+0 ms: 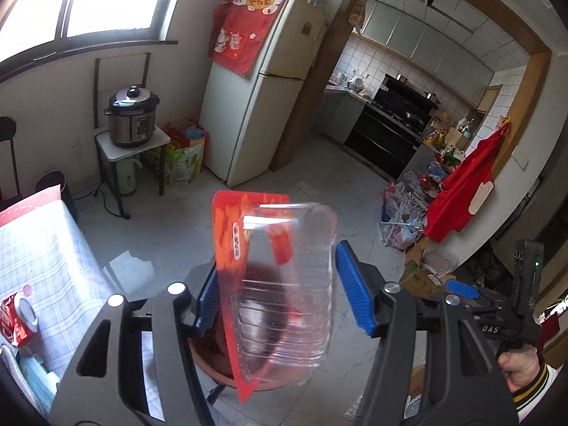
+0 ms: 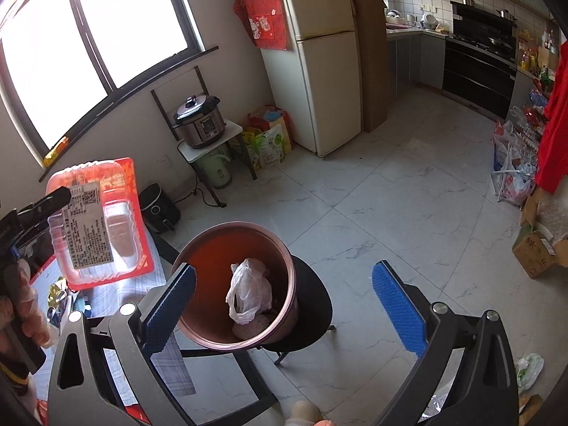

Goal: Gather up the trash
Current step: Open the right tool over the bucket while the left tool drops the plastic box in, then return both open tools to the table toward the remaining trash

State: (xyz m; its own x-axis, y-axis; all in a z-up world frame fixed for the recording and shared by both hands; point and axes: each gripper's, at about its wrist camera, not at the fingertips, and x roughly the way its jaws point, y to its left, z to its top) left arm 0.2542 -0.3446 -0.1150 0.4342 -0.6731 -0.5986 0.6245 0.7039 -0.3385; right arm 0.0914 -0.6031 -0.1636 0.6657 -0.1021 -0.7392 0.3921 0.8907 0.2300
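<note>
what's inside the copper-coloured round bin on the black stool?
Inside the copper-coloured round bin: a crumpled white plastic bag on a pale, flat piece of trash. Anything beneath them is covered.

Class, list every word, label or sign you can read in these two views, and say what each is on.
"DAS": right gripper, on its black body.
"千万", then an unclear character: red cloth on the fridge.
White label on the clear package: too small.
Print on the cardboard box: blurred.
</note>
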